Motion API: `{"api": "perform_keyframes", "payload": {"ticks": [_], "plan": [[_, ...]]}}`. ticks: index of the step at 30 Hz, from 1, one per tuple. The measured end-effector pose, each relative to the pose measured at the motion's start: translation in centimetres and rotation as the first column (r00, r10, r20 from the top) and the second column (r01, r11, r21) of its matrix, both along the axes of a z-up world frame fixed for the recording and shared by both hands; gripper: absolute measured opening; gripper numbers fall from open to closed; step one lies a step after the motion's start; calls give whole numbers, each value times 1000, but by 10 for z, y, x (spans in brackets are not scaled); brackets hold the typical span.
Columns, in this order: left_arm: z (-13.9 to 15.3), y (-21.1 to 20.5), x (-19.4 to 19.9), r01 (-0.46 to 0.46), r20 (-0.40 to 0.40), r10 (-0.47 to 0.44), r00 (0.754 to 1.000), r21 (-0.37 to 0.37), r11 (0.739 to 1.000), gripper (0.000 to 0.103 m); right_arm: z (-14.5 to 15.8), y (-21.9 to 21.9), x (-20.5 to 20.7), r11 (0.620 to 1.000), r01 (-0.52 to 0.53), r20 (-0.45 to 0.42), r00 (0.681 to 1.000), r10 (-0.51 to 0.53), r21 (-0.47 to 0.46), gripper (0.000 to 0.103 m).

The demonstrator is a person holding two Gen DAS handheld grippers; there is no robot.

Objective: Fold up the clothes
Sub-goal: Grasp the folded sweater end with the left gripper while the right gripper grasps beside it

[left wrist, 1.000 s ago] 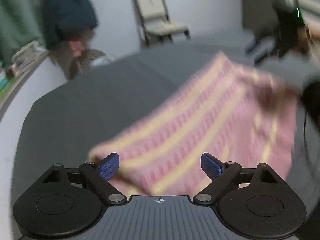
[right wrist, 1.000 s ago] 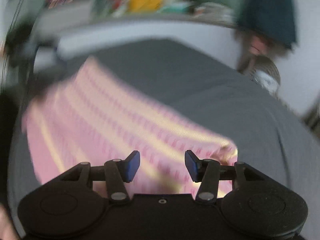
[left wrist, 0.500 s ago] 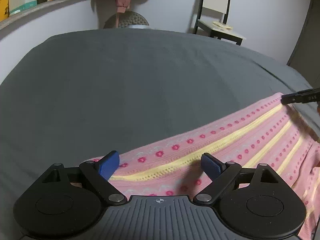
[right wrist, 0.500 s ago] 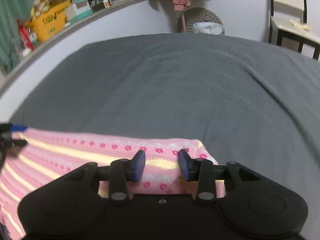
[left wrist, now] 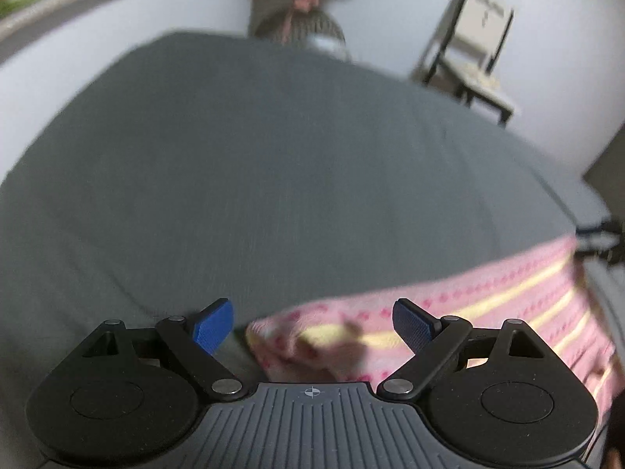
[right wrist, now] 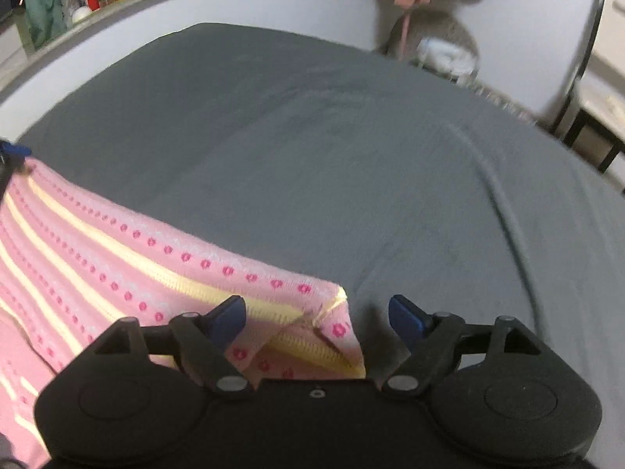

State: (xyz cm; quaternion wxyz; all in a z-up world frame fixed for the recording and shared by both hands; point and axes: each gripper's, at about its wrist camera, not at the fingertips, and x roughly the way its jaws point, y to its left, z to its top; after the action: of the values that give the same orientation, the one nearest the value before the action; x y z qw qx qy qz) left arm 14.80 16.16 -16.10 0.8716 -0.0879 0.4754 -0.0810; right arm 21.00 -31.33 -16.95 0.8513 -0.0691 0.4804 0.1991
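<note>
- Since a moment ago the pink garment [right wrist: 117,258] has gone from a blurred, lifted sheet to a band lying on the grey bed cover [left wrist: 273,164], and the right gripper [right wrist: 316,314] has just been opening its jaws; they had narrowed over the cloth's corner half a second back.
- Largest in both views is that bed cover: a matte, dark grey fabric, smooth but for one long curved crease ahead and to the right of the right gripper.
- The garment is a soft knit, pale pink with cream-yellow stripes and rows of small darker pink dots, stretched as a long band between the two tools.
- Its right corner sits folded over between the right gripper's spread blue pads [right wrist: 404,318], nearer the left pad; neither pad presses on it.
- Its other end, blurred and rounded, lies between the left gripper [left wrist: 312,324] pads, closer to the right one; these jaws also stand wide, pinching nothing.
- Both tools have black, lobed bodies with ribbed blue pads.
- Beyond the bed, ahead of the left gripper to the right, stands a pale chair [left wrist: 472,51] with dark legs.
- A round woven basket [left wrist: 300,29] sits against the white wall straight ahead.
</note>
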Motion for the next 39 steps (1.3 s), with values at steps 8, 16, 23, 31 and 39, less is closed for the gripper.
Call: {"api": "perform_keyframes", "payload": {"ticks": [8,16,23,31,39], "plan": [[-24,-11,-5,50,-1,-50,999,53,997,89,-15,4,22,995,-89,-103,990,93,51,63],[-21,-13,-23,70,73,-69,995,-18,997,25,-11,-3,7,991,-84,-42,995,89,102,26],[5,-26,-33,60,197,-79,977,100,993,22,13,-2,-13,992,-107,68,992,103,60,21],[53,-47,25,-48,293,-22,956,230,972,22,41,16,13,999,-8,257,966,19,-44,17],[20,-54,48,-27,186,-22,982,257,966,43,10,13,32,994,-10,114,993,22,-108,34]]}}
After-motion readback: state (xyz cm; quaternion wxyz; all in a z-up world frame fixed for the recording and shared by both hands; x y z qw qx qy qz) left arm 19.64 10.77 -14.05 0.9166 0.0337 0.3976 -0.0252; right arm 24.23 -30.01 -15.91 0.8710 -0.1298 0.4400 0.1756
